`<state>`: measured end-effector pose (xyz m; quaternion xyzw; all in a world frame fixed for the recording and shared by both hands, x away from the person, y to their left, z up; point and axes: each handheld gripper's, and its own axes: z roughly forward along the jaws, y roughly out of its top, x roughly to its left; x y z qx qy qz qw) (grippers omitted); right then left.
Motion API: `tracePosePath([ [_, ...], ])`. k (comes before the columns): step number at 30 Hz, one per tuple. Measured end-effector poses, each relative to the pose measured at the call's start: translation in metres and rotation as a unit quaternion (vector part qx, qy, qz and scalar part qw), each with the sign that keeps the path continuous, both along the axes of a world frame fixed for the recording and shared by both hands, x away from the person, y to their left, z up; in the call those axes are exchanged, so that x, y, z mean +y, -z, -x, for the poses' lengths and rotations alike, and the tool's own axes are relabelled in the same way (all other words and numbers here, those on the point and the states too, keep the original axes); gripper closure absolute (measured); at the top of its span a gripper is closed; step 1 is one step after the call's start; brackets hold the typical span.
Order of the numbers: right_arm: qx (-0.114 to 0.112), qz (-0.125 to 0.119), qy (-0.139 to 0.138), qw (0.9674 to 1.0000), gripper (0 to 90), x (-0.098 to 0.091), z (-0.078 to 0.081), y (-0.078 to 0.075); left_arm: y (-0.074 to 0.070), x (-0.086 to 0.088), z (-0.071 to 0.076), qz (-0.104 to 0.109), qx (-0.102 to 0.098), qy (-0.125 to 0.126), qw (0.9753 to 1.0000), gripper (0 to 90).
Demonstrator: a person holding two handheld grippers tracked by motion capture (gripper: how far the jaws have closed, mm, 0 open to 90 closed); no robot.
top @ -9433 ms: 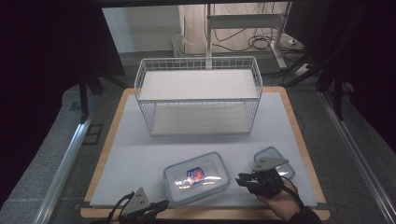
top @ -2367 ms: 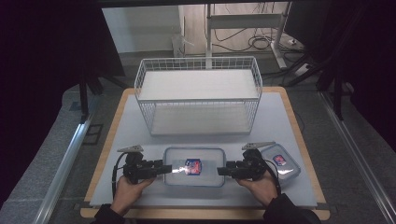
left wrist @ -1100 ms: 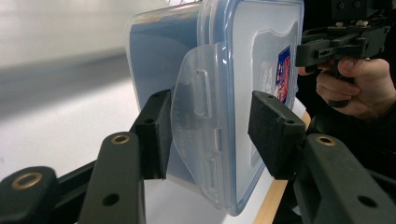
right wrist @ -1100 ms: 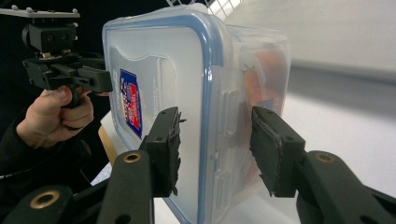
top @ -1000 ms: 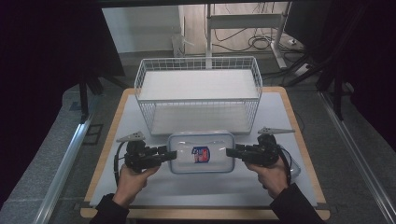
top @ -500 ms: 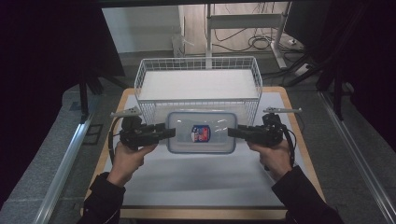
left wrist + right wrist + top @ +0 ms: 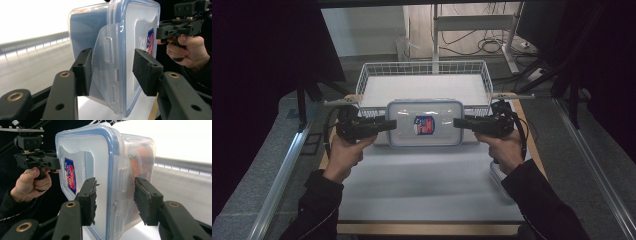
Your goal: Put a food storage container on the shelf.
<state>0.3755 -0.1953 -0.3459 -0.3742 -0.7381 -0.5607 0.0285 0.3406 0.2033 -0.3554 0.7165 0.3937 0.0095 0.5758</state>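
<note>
Each gripper pinches one short end of the lidded plastic container [image 7: 424, 124], left gripper [image 7: 389, 124] and right gripper [image 7: 458, 122] opposed so it rides level, held in the air just before the wire basket [image 7: 424, 75]

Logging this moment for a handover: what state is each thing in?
Lidded food container: lid on, side clips down, lifted off the table.
Left hand-held gripper: shut on the container's left end.
Right hand-held gripper: shut on its right end.
Wire basket: upright, nothing inside.
</note>
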Motion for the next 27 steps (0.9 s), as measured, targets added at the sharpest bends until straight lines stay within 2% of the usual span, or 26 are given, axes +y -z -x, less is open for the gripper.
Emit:
tracePosePath([
  [4, -0.003, -0.004, -0.003, 1.0000, 53.6, 0.003, -0.010, -0.011, -0.012, 0.005, -0.009, 0.009, -0.006, 0.000, 0.9999, 51.8],
  [11, -0.001, -0.019, -0.004, 0.9998, 53.6, 0.006, -0.028, -0.026, -0.032, 0.009, -0.025, 0.011, -0.014, -0.006, 0.9998, 52.1],
  [24, -0.003, -0.010, 0.016, 0.9998, 53.4, 0.010, -0.066, -0.046, -0.037, 0.011, -0.068, 0.027, 0.000, -0.001, 0.9996, 52.0],
  [27, 0.002, -0.012, 0.020, 0.9997, 53.4, 0.010, -0.070, -0.048, -0.037, 0.012, -0.077, 0.032, 0.003, 0.000, 0.9995, 52.0],
])
